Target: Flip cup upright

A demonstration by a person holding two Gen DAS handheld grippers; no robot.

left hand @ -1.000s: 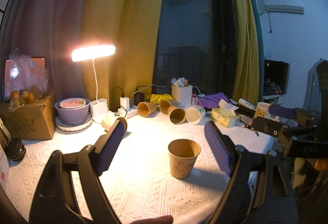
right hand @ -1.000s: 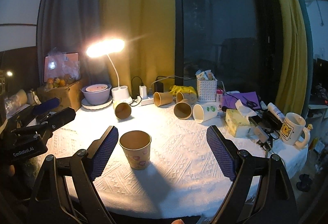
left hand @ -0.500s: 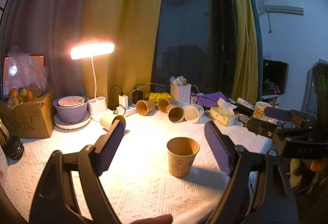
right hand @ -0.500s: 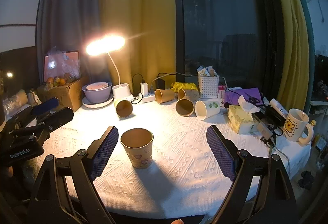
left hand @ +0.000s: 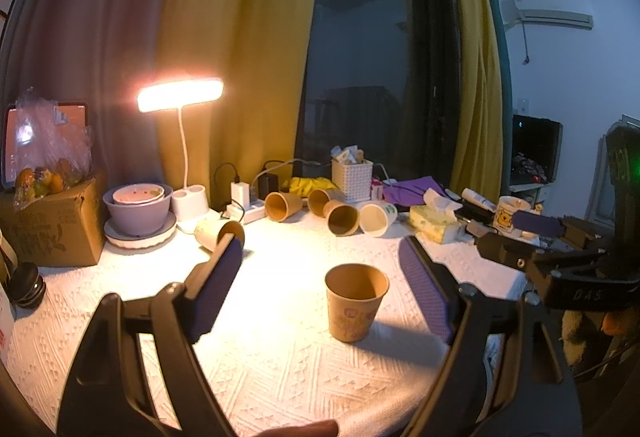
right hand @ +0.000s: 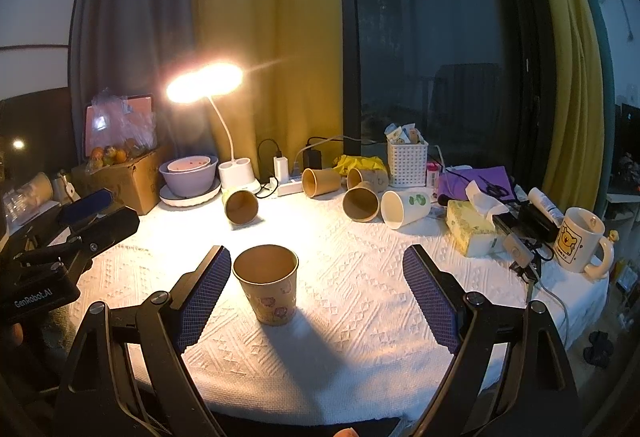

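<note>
Both hand-held grippers are wide open w/ nothing held: left hand-held gripper [left hand: 320,277], right hand-held gripper [right hand: 316,293]. Over the last sec I've backed both off a little; the views barely shift and the brown printed paper cup [right hand: 267,283] hasn't budged. It stands upright, mouth up, on the white textured tabletop [right hand: 360,317], free of both grippers, though near the right one's left pad in that view. So I judge this flip done and the release clean.

Further out, approx five more cups lie on their sides toward the back: a brown paper cup by the lamp base [right hand: 240,206], three brown ones near the power strip [right hand: 320,181], and a white paper cup with green print [right hand: 404,208]. Any of those could be next.

Clutter to mind: yellow tissue box [right hand: 472,233], cartoon mug [right hand: 578,240], cables at right, lilac bowl [right hand: 188,179] at left. The upright cup sits between me and the back row.
</note>
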